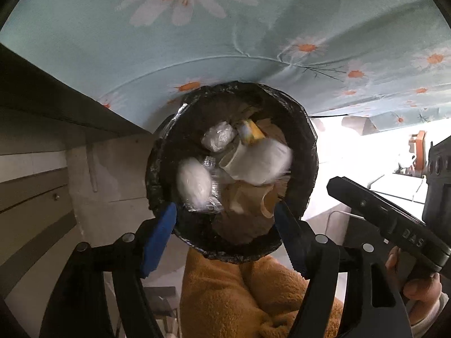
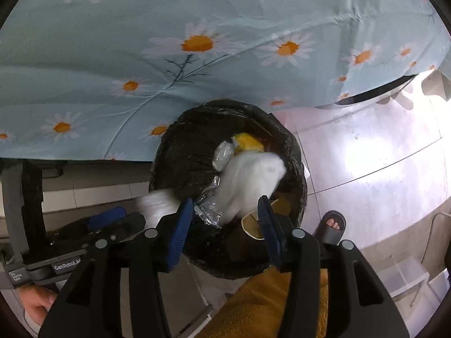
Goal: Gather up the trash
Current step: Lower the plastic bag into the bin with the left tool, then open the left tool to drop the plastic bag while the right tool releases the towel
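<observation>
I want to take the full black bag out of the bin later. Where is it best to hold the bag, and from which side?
Grip the black bag at its folded-over rim, probably the near edge, coming from above with one finger inside and one outside. The rim is the only loose, thin part; the rest lies against the bin. The left claw and right claw stand open above it.

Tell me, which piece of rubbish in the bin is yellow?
The small crumpled wrapper at the far side of the black-lined bin, next to the flowered cloth. The pieces around it are white, clear or brown.
</observation>
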`<state>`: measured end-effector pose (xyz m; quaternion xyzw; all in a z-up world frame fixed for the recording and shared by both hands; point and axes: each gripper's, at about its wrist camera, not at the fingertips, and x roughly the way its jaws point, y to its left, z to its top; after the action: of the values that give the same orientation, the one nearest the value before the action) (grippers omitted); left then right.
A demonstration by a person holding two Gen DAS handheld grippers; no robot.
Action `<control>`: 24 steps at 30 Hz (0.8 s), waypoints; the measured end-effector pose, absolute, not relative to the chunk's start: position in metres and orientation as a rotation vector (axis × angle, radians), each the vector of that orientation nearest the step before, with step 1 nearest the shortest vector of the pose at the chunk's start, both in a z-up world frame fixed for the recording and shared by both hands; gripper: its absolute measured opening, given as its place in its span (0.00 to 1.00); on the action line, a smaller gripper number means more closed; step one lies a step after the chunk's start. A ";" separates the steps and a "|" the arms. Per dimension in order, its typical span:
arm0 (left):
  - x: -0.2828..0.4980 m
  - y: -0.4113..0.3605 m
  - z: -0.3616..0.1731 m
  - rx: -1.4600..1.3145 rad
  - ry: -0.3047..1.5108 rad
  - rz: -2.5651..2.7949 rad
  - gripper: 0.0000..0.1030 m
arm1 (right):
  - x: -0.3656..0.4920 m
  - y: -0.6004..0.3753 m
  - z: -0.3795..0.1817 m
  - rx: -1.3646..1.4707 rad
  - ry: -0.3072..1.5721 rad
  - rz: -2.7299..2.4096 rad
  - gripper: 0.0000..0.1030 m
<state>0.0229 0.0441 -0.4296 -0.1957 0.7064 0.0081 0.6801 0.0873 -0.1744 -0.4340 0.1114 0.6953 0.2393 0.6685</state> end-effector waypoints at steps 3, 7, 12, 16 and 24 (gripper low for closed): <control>0.023 0.045 -0.426 -0.441 1.585 0.023 0.68 | 0.083 -0.173 -0.425 0.236 1.561 0.563 0.47; 0.021 0.046 -0.421 -0.439 1.586 0.031 0.68 | 0.078 -0.178 -0.420 0.218 1.560 0.576 0.47; 0.014 0.043 -0.411 -0.429 1.589 0.025 0.68 | 0.074 -0.183 -0.408 0.213 1.553 0.585 0.47; 0.009 0.043 -0.402 -0.426 1.580 0.028 0.68 | 0.072 -0.179 -0.401 0.209 1.541 0.593 0.47; -0.004 0.043 -0.357 -0.424 1.506 0.025 0.68 | 0.063 -0.175 -0.364 0.212 1.499 0.649 0.48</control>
<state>-0.0044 0.0426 -0.3566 -0.1910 0.6785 0.0114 0.7092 0.0635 -0.1750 -0.3644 0.0942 0.6676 0.2890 0.6797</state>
